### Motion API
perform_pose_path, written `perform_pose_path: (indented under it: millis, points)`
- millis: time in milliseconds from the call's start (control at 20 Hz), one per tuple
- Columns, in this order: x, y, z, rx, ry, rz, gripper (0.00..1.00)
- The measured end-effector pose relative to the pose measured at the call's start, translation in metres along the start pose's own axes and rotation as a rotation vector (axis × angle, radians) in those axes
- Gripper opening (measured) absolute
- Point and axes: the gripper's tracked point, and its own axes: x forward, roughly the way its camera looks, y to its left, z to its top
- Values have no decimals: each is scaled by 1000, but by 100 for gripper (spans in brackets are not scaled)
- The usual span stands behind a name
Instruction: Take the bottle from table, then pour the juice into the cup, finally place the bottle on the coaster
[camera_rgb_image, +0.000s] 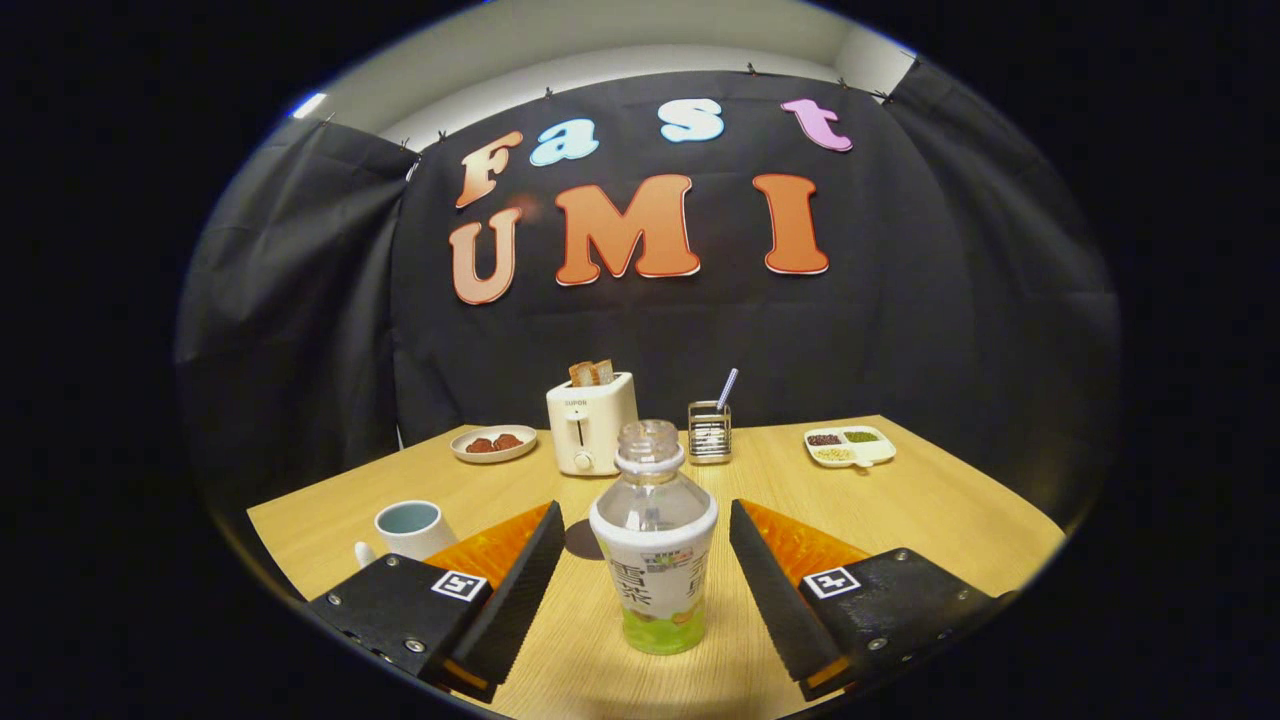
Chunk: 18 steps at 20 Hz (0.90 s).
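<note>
Stands upright on the wooden counter (900, 520), a small clear plastic juice bottle (655, 540), cap off, neck open, right between the fingers of the gripper (648, 575) and touched by neither. Spread wide, that gripper, with clear gaps either side of the bottle. Only a shallow layer of green juice at the bottom, so likely light and easy to tip or knock sideways. Thin-walled by the look of it, probably yielding under a hard squeeze; smooth clear shoulder above, wrapped label around the middle that should offer better friction. Best taken at the labelled belly, below the shoulder, squarely across the widest part and low enough to keep control when tilting. No cap, so needs keeping upright until over the cup. Off to the left of the left finger, a white mug (410, 528) with a pale blue inside; just behind the bottle, a dark round coaster (583, 540), partly hidden. Farther back, a toaster (590, 425) with bread, a plate of reddish food (493, 444), a wire holder (709, 432) and a divided dish (850, 446).
</note>
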Motion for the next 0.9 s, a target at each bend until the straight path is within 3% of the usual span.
perform_pose_path:
  millis: [300,650,900]
  points:
    - [15,-7,-30,-3,74,-29,98]
    - [26,-9,-45,32,112,-47,71]
    - [28,0,-40,3,140,-26,61]
